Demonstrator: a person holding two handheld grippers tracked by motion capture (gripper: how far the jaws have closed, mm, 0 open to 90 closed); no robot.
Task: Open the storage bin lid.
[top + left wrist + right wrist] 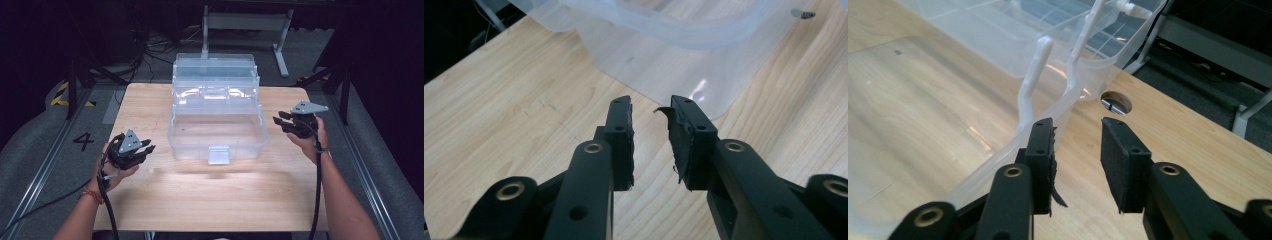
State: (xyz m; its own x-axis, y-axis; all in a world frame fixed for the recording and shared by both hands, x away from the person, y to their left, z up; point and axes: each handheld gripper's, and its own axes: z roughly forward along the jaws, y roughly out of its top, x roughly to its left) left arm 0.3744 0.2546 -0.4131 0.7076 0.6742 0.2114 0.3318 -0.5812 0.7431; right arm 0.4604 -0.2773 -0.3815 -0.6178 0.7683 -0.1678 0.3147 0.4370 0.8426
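So here's the setup: a clear plastic toolbox sits dead centre of the high view on the wooden table, lid thrown back with its tiered trays stepped up toward the top of the frame. Its long axis runs left to right across the picture, with a latch tab hanging off the near wall.

The left gripper is at lower left, pointing right toward the box's near left corner but clearly apart from it. In the left gripper view the jaws stand a little way apart with only bare wood between them, and the box corner lies ahead in the upper middle. Nothing held.

The right gripper is at middle right, jaws aimed left at the short end wall, and it's the nearer of the two — just beside the box. In the right gripper view the box rim runs up along the left jaw, and a white hinge arm rises just beyond it. Jaws are partly parted, nothing between the pads, so no grip here either.

My read is that the next move turns on that right end — the rim lies just left of the gap. Only obstacle I'd watch is the hinge arm. There's also a round cable hole in the table past the tips.
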